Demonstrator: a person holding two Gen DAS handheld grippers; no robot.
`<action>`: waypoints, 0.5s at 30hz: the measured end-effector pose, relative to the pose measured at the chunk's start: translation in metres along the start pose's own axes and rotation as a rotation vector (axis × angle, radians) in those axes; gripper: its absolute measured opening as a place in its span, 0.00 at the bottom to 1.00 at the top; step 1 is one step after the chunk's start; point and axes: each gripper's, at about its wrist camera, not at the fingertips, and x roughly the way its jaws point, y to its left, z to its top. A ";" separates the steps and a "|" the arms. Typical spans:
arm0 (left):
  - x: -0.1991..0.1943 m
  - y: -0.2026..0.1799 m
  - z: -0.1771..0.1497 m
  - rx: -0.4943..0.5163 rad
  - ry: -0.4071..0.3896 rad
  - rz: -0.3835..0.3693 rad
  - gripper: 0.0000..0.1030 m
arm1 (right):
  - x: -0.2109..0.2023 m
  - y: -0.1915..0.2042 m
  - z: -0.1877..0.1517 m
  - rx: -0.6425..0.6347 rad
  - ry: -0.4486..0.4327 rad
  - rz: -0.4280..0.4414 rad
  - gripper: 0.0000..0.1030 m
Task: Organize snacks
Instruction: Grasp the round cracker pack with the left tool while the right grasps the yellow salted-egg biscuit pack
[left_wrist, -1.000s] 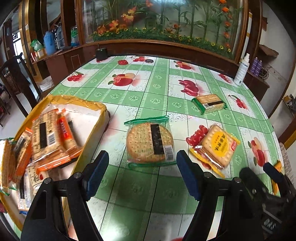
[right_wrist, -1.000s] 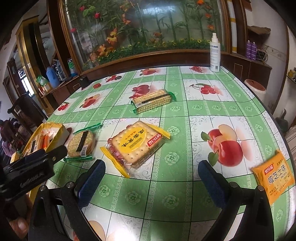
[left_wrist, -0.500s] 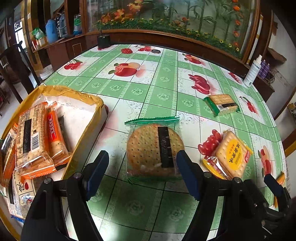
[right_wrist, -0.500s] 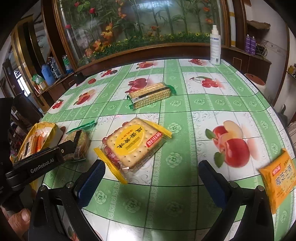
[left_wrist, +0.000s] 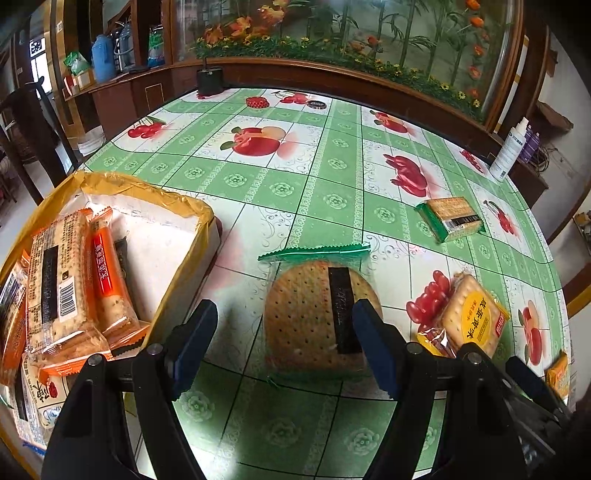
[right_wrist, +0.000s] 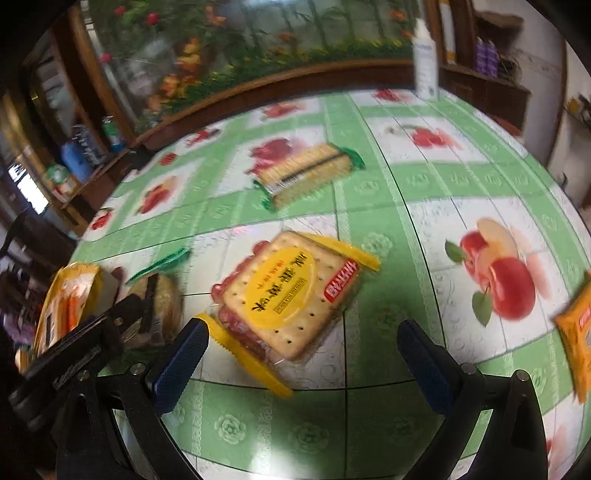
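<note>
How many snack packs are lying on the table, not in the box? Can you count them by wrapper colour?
Green: 2, the round cracker pack and the rectangular cracker pack
Yellow: 1, the square cracker pack
Orange: 1, the orange pack near the table's edge
Total: 4

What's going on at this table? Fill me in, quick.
A person with two handheld grippers is sorting snack packs into the yellow-rimmed white box, which already holds several cracker packs. The left gripper, jaws open, is closing around the round cracker in its clear green-edged wrapper. The right gripper, jaws open, hovers near the square yellow-labelled cracker pack. Neither holds anything yet.
</note>
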 end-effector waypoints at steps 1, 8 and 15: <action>0.000 0.001 0.000 -0.001 0.001 -0.003 0.73 | 0.003 0.000 0.001 0.019 0.014 -0.007 1.00; 0.003 0.006 0.001 -0.022 0.007 0.007 0.73 | 0.013 0.005 0.011 0.106 0.025 -0.001 1.00; 0.008 0.010 0.003 -0.016 0.015 0.015 0.73 | 0.024 0.018 0.021 0.069 0.034 -0.071 1.00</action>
